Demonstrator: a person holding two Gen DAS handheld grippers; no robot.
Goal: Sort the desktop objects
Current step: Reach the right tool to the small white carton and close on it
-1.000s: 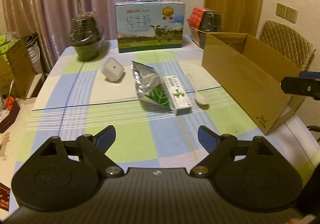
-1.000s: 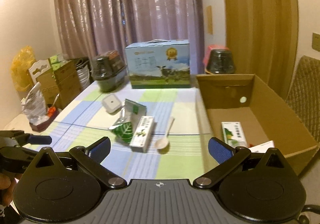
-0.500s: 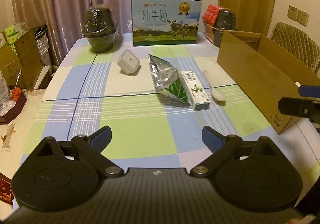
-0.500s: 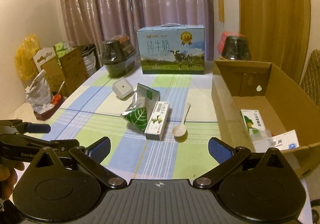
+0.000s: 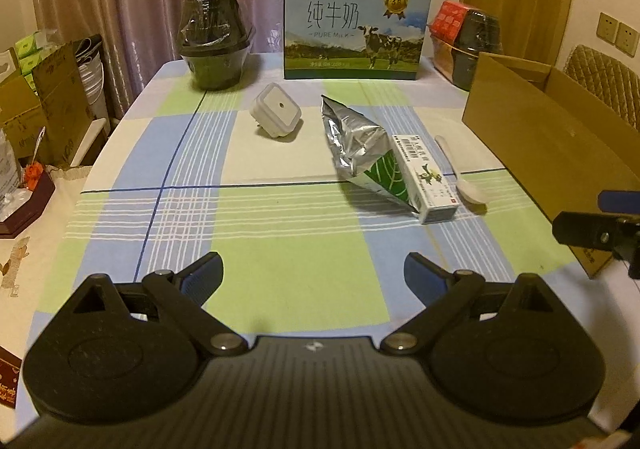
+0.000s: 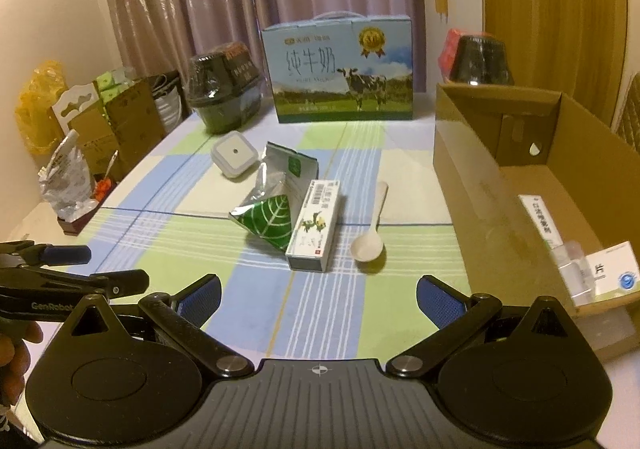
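Observation:
On the checked tablecloth lie a silver and green foil pouch [image 5: 362, 153] [image 6: 272, 205], a long white carton [image 5: 426, 177] [image 6: 316, 225] leaning against it, a white spoon [image 5: 460, 173] [image 6: 372, 233] and a small white square box [image 5: 276, 111] [image 6: 234, 153]. An open cardboard box [image 5: 540, 137] [image 6: 472, 185] stands at the right, with a few white packets inside in the right wrist view. My left gripper [image 5: 312, 275] hangs open over the near table with nothing between its fingers. My right gripper [image 6: 318, 299] is open and empty too, short of the carton.
A blue milk case [image 5: 356, 37] [image 6: 340, 73] stands at the table's far edge, flanked by two dark wrapped pots [image 5: 216, 41] [image 6: 478, 61]. Cardboard boxes and bags [image 6: 100, 121] crowd the floor at the left. A padded chair [image 5: 604, 77] stands behind the box.
Both grippers have come down and forward toward the table, so the objects look nearer. The left gripper's jaws stand a little wider than a second ago.

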